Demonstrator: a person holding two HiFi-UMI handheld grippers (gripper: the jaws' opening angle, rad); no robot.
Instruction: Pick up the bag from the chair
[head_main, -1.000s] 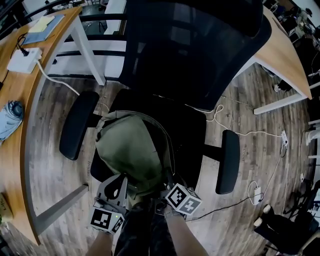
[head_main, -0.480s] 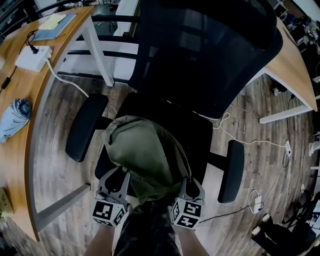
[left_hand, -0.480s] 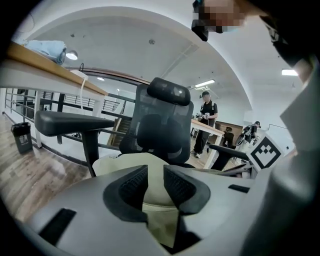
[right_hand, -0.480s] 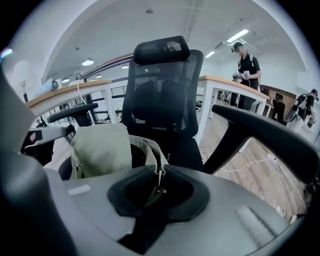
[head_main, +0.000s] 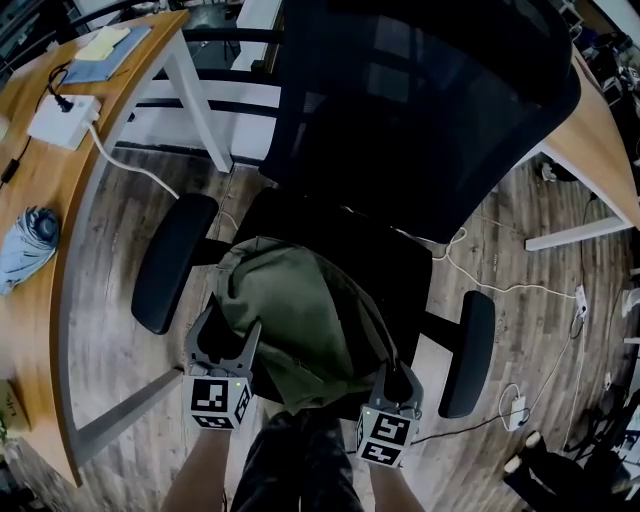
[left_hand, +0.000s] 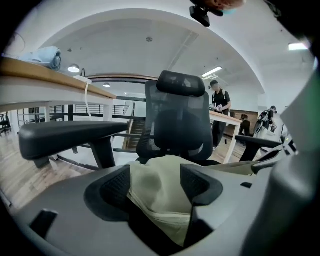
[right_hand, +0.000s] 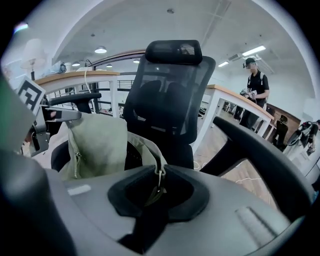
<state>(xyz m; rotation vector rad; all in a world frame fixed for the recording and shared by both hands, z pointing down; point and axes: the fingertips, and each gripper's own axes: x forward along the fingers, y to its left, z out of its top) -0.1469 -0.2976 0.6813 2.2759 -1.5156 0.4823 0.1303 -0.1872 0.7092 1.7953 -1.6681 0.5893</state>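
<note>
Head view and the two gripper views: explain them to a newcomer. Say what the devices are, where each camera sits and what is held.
There is no robot here: a person holds a two-jaw tool in each hand. The head view comes from a camera on the person's head, looking steeply down. The left hand-held gripper and right hand-held gripper show at its bottom, each with a marker cube. The other two pictures come from cameras riding on those tools, looking along their jaws. An olive bag lies on a black office chair beside a wooden desk. The left jaws grip a thick fold of the bag; the right jaws pinch a thin edge of it.
</note>
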